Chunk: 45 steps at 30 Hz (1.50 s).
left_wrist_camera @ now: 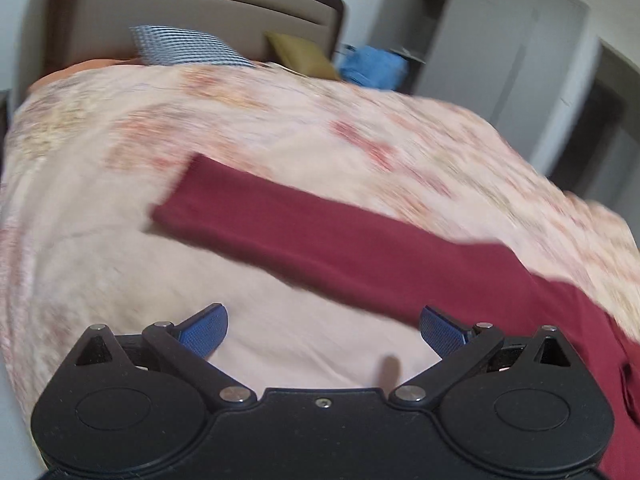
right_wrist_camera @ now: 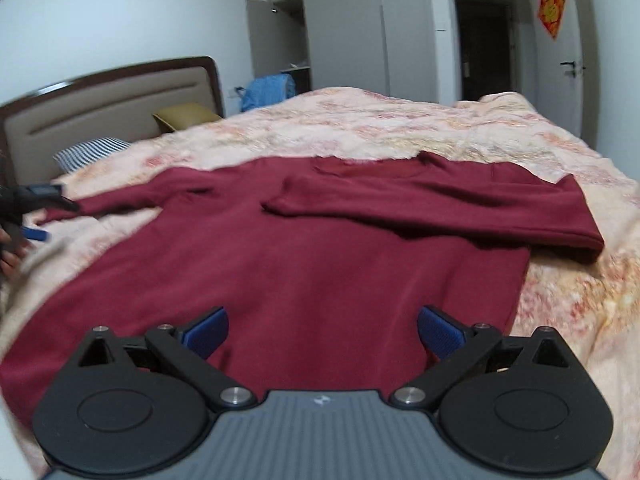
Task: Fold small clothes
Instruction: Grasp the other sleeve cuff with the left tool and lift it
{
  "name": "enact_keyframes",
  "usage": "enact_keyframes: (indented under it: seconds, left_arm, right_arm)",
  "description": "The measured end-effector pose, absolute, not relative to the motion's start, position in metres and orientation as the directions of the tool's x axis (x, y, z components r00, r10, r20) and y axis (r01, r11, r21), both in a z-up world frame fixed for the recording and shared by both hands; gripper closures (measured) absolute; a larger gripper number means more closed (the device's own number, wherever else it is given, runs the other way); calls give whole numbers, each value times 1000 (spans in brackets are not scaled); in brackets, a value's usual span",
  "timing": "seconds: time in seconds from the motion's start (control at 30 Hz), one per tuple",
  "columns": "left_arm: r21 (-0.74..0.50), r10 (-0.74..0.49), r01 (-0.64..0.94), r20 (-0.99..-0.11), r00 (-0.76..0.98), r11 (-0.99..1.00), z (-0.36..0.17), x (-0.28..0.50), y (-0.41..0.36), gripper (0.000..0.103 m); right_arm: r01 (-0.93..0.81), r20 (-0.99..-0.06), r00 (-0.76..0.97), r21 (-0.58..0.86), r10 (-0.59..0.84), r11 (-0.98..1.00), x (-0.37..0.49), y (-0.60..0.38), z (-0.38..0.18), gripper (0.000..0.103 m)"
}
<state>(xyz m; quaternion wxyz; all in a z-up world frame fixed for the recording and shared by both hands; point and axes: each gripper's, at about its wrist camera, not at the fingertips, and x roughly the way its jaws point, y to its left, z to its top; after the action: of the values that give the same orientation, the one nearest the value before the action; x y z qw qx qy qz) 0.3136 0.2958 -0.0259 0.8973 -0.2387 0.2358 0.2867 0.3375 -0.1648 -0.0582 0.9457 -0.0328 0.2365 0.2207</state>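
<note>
A maroon long-sleeved top point(right_wrist_camera: 304, 248) lies flat on a floral bedspread point(right_wrist_camera: 400, 128), 1 sleeve point(right_wrist_camera: 432, 204) folded across its chest. The right gripper point(right_wrist_camera: 322, 334) hovers over its hem, jaws wide apart, holding nothing. The left gripper point(left_wrist_camera: 323, 334), equally wide and unladen, hangs beside the outstretched sleeve point(left_wrist_camera: 320, 236)

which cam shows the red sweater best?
Right wrist: the whole red sweater lies spread on the bed, one sleeve folded across the chest. Left wrist shows only a blurred outstretched sleeve and an edge of the body.
</note>
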Motion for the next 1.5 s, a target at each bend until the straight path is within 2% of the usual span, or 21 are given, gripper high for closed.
enact_keyframes:
  seconds: [0.1,0.23,0.4,0.43,0.53,0.6,0.77,0.9,1.03,1.13,1.3,1.4,1.5]
  left_arm:
    - [-339,438,-678,-562,702,652,-28,316,322,1]
    - [-402,481,-713,-540,691,574,-30,316,344,9]
    - [-422,544,-751,-519,660,508,-30,320,356,41]
    - [-423,552,-756,-517,654,500,-30,320,356,45]
    - [-402,569,-768,-518,639,498,-29,326,359,68]
    - [-372,585,-780,-519,624,502,-28,330,361,92]
    - [-334,599,-759,-471,648,559,-10,337,365,98]
    - [-235,607,-696,-354,711,678,30,353,346,98]
    - [-140,560,-601,-244,791,787,73,374,304,98]
    - [-104,482,-502,-171,859,859,100,388,261,98]
    - [-71,276,-285,-109,955,956,121,410,178,98]
    - [-34,130,-134,-117,985,990,111,423,126,98]
    - [-19,15,-18,-166,986,1000,87,435,79,98]
  right_arm:
    - [-420,-460,802,21,381,907,333,-162,-68,0]
    - [-419,-463,804,2,373,908,335,-160,-70,0]
    - [-419,-464,805,-5,369,908,336,-159,-72,0]
    - [-417,-463,807,-10,365,909,337,-157,-73,0]
    - [-411,-460,816,-35,351,911,336,-154,-74,0]
    - [-411,-459,818,-43,347,911,335,-154,-75,0]
    - [-414,-458,816,-38,352,910,336,-154,-75,0]
    - [-414,-454,817,-35,355,909,336,-154,-76,0]
    - [-416,-447,819,-31,360,909,335,-156,-77,0]
    - [-418,-443,819,-26,364,908,334,-158,-77,0]
    - [-421,-432,818,-1,380,907,333,-162,-76,0]
    - [-414,-415,823,30,388,910,332,-167,-74,0]
    - [-375,-372,848,86,379,923,327,-177,-68,0]
